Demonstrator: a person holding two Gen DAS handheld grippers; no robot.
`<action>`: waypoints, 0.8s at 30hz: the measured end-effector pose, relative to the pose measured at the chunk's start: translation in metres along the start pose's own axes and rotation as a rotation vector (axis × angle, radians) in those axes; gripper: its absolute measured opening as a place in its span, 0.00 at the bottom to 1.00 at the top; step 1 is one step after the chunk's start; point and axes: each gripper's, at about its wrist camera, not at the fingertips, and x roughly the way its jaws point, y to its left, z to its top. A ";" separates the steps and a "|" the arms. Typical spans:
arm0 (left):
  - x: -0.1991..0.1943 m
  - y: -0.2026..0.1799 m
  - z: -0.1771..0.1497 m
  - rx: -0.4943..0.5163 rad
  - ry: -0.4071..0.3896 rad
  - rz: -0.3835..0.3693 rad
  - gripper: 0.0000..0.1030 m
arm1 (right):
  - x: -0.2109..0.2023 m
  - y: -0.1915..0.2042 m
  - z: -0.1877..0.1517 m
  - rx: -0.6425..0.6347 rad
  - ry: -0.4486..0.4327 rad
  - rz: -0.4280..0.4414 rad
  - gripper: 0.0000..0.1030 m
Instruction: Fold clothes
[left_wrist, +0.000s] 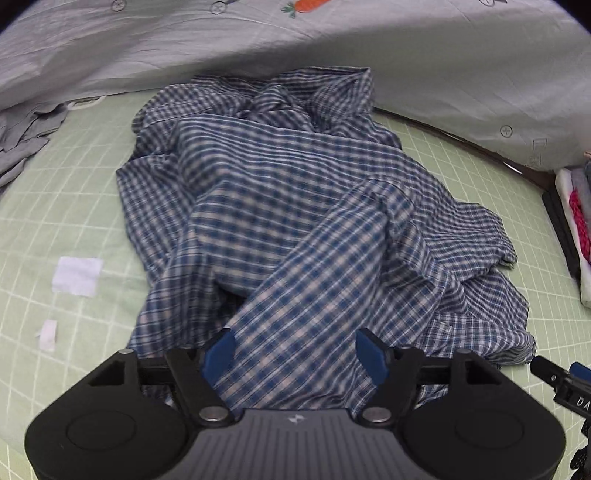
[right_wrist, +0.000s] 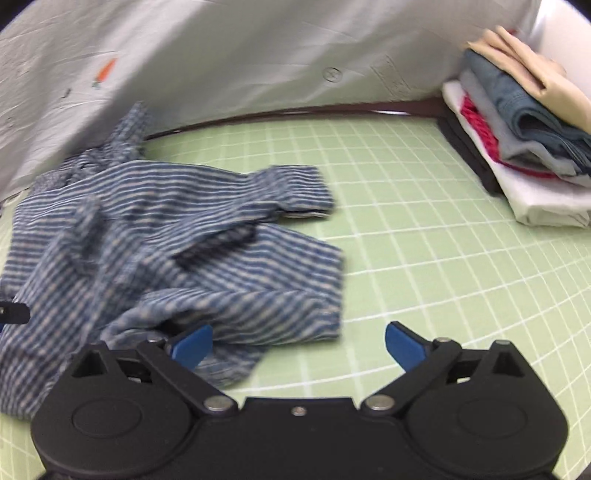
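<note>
Hovering tilted-down left hand-held gripper (left_wrist: 297, 350) over plaid shirt (left_wrist: 295, 206), jaws apart

We count one blue checked shirt (left_wrist: 288, 206), one stack of folded clothes (right_wrist: 524, 147), two white patches (left_wrist: 77, 276) on one green gridded mat (right_wrist: 424, 240), and two grippers.

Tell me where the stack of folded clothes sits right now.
The stack of folded clothes sits at the upper right of the right wrist view, on the green grid mat, apart from the crumpled plaid shirt at left.
</note>
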 end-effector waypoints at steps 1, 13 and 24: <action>0.005 -0.004 0.002 0.005 0.003 0.012 0.75 | 0.008 -0.008 0.005 0.006 0.004 -0.004 0.98; 0.028 -0.001 -0.008 -0.041 0.048 0.005 0.30 | 0.052 -0.020 0.009 0.008 0.080 -0.018 0.98; -0.025 0.013 -0.058 0.021 -0.010 -0.006 0.10 | 0.026 -0.002 -0.039 -0.031 0.114 -0.008 0.98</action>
